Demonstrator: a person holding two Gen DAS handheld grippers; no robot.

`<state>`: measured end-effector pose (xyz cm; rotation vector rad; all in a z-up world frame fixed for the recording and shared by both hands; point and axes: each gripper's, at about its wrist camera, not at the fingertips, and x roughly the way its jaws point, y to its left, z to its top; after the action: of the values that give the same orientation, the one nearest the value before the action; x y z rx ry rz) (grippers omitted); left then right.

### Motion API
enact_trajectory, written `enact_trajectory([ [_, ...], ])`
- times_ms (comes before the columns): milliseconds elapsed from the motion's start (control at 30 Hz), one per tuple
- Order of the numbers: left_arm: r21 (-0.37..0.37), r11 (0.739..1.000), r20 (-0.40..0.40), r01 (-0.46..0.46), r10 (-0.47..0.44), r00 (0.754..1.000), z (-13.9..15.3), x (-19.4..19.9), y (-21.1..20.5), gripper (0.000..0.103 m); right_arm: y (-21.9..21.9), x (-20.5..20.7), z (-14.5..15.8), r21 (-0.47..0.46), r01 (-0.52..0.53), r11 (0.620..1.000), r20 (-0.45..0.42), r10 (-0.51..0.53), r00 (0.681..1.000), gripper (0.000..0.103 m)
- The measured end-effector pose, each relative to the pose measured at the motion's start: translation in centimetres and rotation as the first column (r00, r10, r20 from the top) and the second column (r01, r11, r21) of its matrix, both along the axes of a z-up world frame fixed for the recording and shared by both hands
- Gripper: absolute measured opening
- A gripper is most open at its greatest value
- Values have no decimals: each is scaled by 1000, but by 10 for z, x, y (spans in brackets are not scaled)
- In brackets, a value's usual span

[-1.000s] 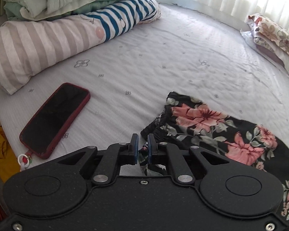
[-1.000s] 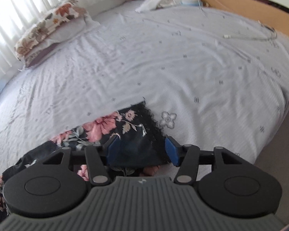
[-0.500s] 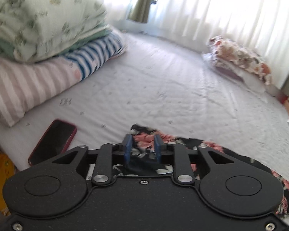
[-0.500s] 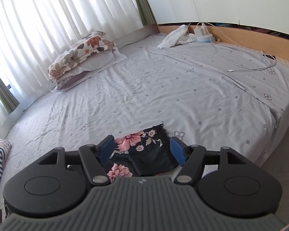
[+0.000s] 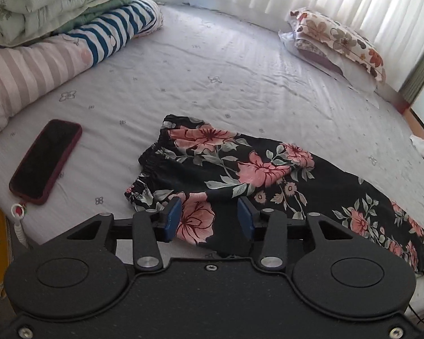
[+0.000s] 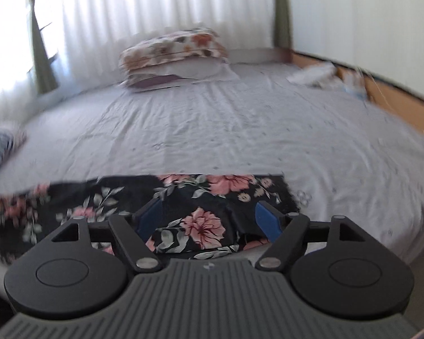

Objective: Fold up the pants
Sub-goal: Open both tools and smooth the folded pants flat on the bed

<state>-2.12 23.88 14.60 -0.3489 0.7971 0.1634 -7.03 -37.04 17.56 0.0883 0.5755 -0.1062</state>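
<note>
Judging from how things lay, the main risk was a grab that took only the top layer of the pants (image 5: 257,169), which would have left the lower layer behind and skewed the fold. A phone (image 5: 45,158) lay on the bed (image 5: 240,70) off to the left of the left gripper (image 5: 209,220), apart from the waistband but close enough to be swept if cloth was dragged that way. The right view was blurred, so aim on that side was less sure.

Both sets of jaws were spread wide, with nothing held. The pants lay flat on the bed, stretched between the two tools. Cloth near the waistband was seen between and just ahead of the left jaws; the leg end was seen between and just beyond the jaws of the right gripper (image 6: 209,220).
</note>
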Motion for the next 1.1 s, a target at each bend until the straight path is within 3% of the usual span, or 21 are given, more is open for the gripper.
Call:
enact_trajectory([
  [100,18,1000,76,-16,15,997,33,-18,9,50,18,-22,29,-48,-46,998,77,50,996,88],
  [233,69,997,153,24,-34,988,63,-40,2,61,37,-40,59,-97,-80,992,170,95,981,93],
  [300,90,994,142,63,-75,987,62,-42,-11,62,53,-37,59,-159,-99,982,168,126,978,93],
  [400,93,986,66,137,-144,987,49,-38,-35,58,81,-27,46,-229,-171,958,108,199,974,93],
  [467,78,979,61,187,-192,979,50,-40,-49,54,94,-25,45,-217,-236,947,71,256,964,93],
  [600,85,955,121,285,-294,948,67,-52,-73,72,110,-41,67,-222,-255,941,133,288,948,99],
  [633,89,949,110,301,-310,944,68,-53,-80,71,112,-41,72,-215,-258,942,140,291,946,99],
  [767,63,915,114,399,-404,907,74,-58,-102,69,109,-41,82,-46,-339,940,137,342,930,99],
  [833,107,905,129,412,-424,897,75,-59,-113,75,110,-41,84,-36,-341,939,148,343,928,103],
  [933,176,911,112,373,-395,912,53,-50,-131,77,130,-27,57,-229,-266,936,102,295,950,103],
  [1033,133,936,97,325,-339,936,10,-28,-142,74,156,1,-8,-374,-216,902,34,246,969,102],
  [1100,123,952,97,279,-291,952,-18,-13,-150,73,175,19,-51,-422,-190,886,11,215,977,98],
])
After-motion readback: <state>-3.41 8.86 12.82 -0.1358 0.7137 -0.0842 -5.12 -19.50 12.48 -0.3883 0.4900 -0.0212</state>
